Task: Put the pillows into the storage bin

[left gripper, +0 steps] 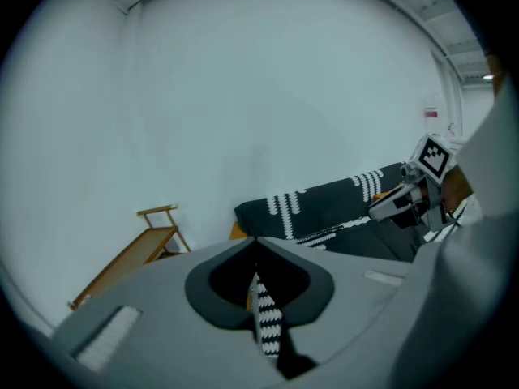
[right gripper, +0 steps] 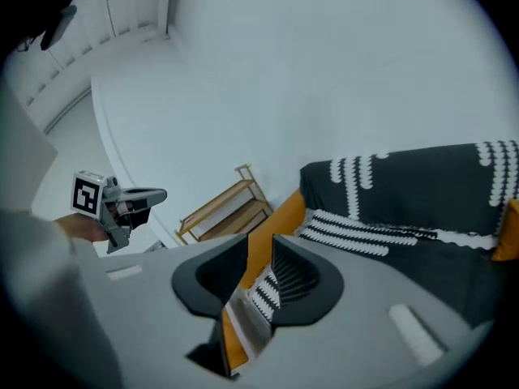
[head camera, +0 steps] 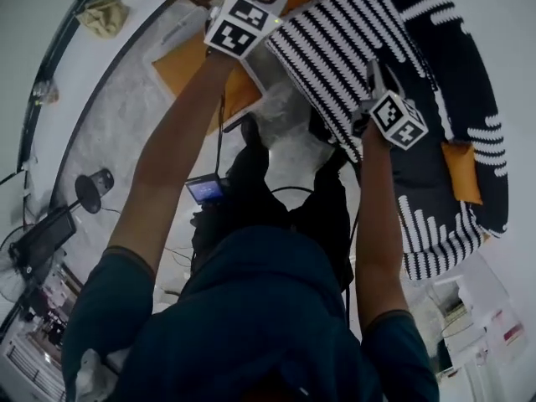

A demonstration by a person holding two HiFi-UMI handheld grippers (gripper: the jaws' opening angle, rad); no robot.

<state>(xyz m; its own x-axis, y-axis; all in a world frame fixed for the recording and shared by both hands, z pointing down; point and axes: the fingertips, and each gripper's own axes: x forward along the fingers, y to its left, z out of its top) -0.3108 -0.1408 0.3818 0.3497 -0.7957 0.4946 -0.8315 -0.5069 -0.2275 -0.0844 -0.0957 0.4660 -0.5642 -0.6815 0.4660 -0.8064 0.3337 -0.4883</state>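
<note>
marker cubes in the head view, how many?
2. One marker cube sits at top centre on the left gripper. The other sits right of centre on the right gripper, beside the striped pillow. Neither is hidden.

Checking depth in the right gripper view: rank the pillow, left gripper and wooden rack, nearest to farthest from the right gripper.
1. pillow, pinched in its fingers.
2. left gripper, off to the left.
3. wooden rack, behind, by the wall.

The person wears a dark teal short-sleeved shirt (head camera: 251,308)
</note>
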